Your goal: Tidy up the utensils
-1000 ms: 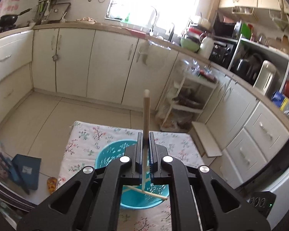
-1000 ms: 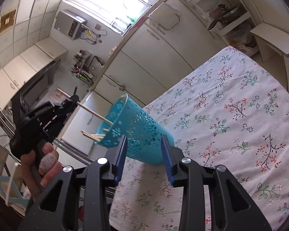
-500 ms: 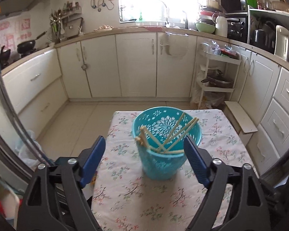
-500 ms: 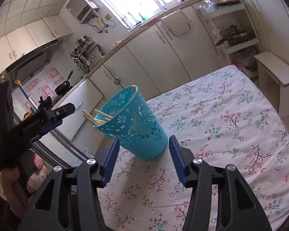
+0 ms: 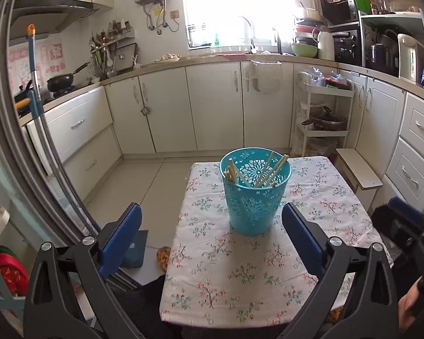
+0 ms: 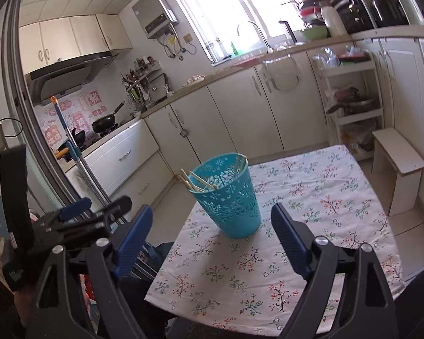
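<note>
A turquoise perforated cup (image 5: 253, 197) stands upright on the floral tablecloth (image 5: 240, 276) and holds several wooden chopsticks (image 5: 270, 169). It also shows in the right wrist view (image 6: 230, 200) with chopsticks (image 6: 196, 183) leaning on its rim. My left gripper (image 5: 212, 243) is open and empty, pulled back in front of the cup at the table's near left edge. My right gripper (image 6: 212, 240) is open and empty, also back from the cup. The left gripper shows at the left of the right wrist view (image 6: 79, 220).
The small table stands in a kitchen with cream cabinets (image 5: 212, 107) behind it. A white shelf rack (image 5: 322, 118) and a low wooden stool (image 5: 359, 169) stand to the right. A mop handle (image 5: 39, 118) leans at the left.
My left gripper let go of a chopstick into the cup, opened, and drew back. My right gripper opened wider and drew back; the cup went from tilted to upright.
</note>
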The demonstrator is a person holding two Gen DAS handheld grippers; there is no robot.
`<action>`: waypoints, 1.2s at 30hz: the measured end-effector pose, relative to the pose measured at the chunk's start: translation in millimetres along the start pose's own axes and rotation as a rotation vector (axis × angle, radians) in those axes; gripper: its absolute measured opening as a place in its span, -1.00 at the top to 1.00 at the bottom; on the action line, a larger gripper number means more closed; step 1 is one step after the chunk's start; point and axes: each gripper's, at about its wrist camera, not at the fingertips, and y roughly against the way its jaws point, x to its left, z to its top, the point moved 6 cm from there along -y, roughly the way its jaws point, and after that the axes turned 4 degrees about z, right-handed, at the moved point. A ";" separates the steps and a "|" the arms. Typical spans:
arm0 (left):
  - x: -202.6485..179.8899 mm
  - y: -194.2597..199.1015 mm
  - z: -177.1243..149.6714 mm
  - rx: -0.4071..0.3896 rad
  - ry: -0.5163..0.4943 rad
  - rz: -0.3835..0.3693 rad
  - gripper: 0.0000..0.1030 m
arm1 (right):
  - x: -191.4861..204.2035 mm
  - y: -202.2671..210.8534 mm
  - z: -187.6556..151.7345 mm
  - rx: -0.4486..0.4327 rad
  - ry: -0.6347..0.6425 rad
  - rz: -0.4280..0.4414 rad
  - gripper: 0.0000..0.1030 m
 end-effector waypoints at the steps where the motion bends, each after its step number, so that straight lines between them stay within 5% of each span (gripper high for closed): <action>1: 0.9 8.0 -3.0 0.019 0.000 -0.027 -0.85 | 3.4 4.3 1.9 -0.003 0.009 -0.009 -0.79; 4: 1.1 25.4 -10.4 0.060 0.010 -0.117 -0.85 | 16.5 22.4 4.8 0.001 0.029 -0.019 -0.84; 12: 19.6 72.4 -36.5 0.103 0.094 -0.131 -0.85 | 31.1 68.4 -13.1 0.037 0.015 -0.051 -0.86; 21: 11.2 116.7 -80.5 0.085 0.027 -0.012 -0.85 | 47.1 117.2 -54.9 0.018 0.035 -0.082 -0.86; 36: 19.7 165.0 -107.1 0.049 0.014 0.005 -0.85 | 72.0 145.4 -74.0 -0.018 0.135 -0.070 -0.86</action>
